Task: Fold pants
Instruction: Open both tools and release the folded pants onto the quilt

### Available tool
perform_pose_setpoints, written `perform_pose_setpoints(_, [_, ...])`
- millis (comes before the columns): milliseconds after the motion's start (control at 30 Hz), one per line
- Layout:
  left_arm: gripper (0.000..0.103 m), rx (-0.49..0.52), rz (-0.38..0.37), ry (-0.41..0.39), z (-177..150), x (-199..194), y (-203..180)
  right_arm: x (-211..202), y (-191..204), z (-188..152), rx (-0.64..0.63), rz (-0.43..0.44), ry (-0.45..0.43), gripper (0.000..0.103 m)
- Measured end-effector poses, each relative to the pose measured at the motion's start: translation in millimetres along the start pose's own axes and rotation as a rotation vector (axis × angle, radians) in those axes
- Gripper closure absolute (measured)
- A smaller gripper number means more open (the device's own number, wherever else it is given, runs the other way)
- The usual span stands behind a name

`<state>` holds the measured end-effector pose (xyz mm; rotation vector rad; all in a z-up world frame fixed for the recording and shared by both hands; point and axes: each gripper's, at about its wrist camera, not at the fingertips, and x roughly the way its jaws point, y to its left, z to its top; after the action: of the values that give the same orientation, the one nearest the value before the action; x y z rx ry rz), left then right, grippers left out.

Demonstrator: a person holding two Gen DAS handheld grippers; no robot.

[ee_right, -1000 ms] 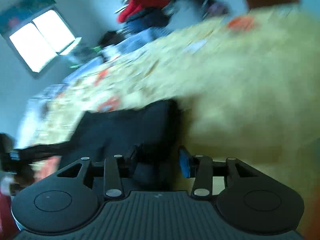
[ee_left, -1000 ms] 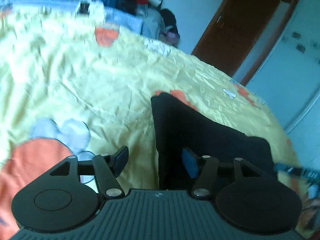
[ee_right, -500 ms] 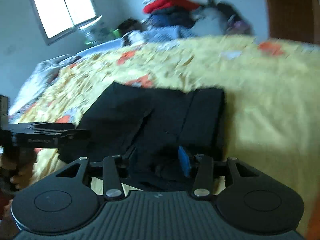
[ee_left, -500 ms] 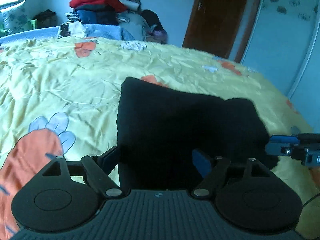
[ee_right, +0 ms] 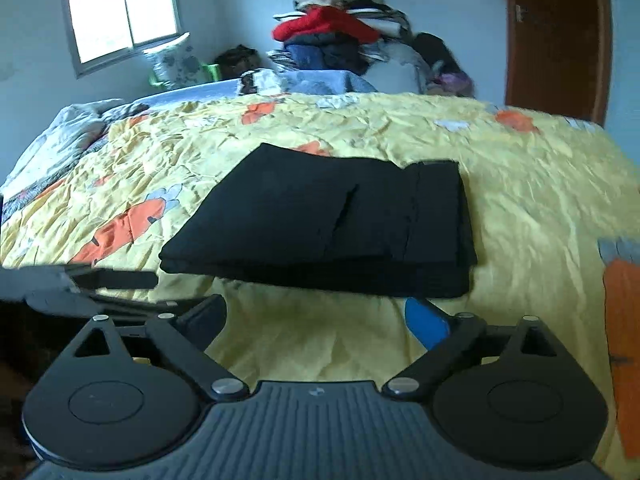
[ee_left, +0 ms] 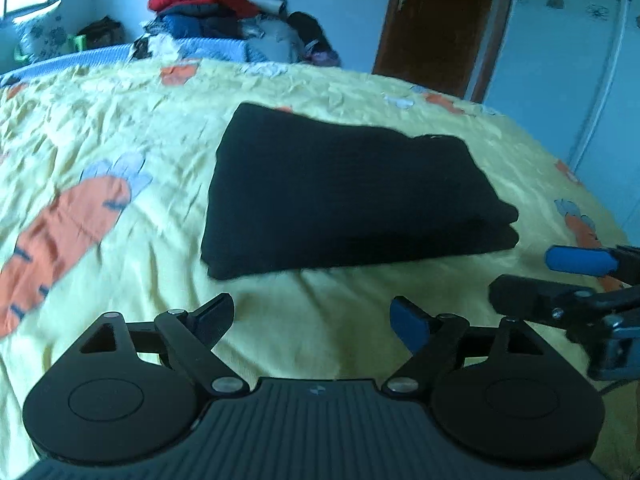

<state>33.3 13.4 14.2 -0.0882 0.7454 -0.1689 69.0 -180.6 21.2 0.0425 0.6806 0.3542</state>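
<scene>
The black pants (ee_left: 344,192) are lying folded into a compact, layered rectangle on the bed (ee_left: 120,128), just ahead of both tongs and touching neither. In the left wrist view the stack is sitting beyond the tips, slightly to the right of the middle, with its doubled edges showing at the near right corner. In the right wrist view the same pants (ee_right: 328,220) are resting straight ahead of the tips, the thick folded edge facing the camera and a seam or pocket line running across the top layer.

The left tongs (ee_left: 312,320) are standing wide and are opening further, with only yellow sheet between the black finger on one side and the blue-padded finger on the other. The right tongs (ee_right: 316,320) are likewise opening and standing wide, holding nothing; the near edge of the pants is lying just past the tips, not between them. The right tongs (ee_left: 560,280) are also showing at the right edge of the left wrist view, beside the near right corner of the pants, while a blurred dark part of the left tongs (ee_right: 100,280) is reaching in at the left edge of the right wrist view.

The bed is wearing a crumpled yellow cover printed with orange carrots (ee_left: 68,232). Beyond the far edge of the bed, a heap of clothes (ee_right: 332,36) topped with something red is piling against the wall. A window (ee_right: 120,8) is glowing to the far left of the right tongs, and a brown door (ee_left: 436,20) is standing to the far right.
</scene>
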Motion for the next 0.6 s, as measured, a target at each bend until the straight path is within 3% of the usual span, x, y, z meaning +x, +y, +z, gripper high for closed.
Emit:
perform_pose_setpoints(133, [0.015,-0.012,0.030,0.011,-5,0,4,-7,0,0,0.098,-0.008,0.037,0.006])
perform_pose_setpoints(233, [0.011,-0.009,0.066,-0.001,-6,-3,5,-21,-19,6,0.364,0.230,0.089,0.005])
perform_pose_setpoints(300, [0.011,-0.012,0.088,-0.006,-8,-2,6,-26,-27,8,0.436,0.349,0.066,0.000])
perform_pose_setpoints(367, [0.011,-0.015,0.100,-0.002,-9,0,8,-25,-25,5,0.360,0.257,0.033,0.000])
perform_pose_setpoints(467, [0.009,0.004,0.121,-0.010,-11,2,5,-7,-18,-7,0.236,0.008,0.035,0.000])
perform_pose_setpoints(533, [0.008,0.027,0.139,-0.017,-13,3,2,6,-17,-19,0.197,-0.073,0.030,0.000])
perform_pose_setpoints(600, [0.007,0.037,0.149,-0.024,-15,4,-1,12,-17,-26,0.191,-0.098,0.007,0.000])
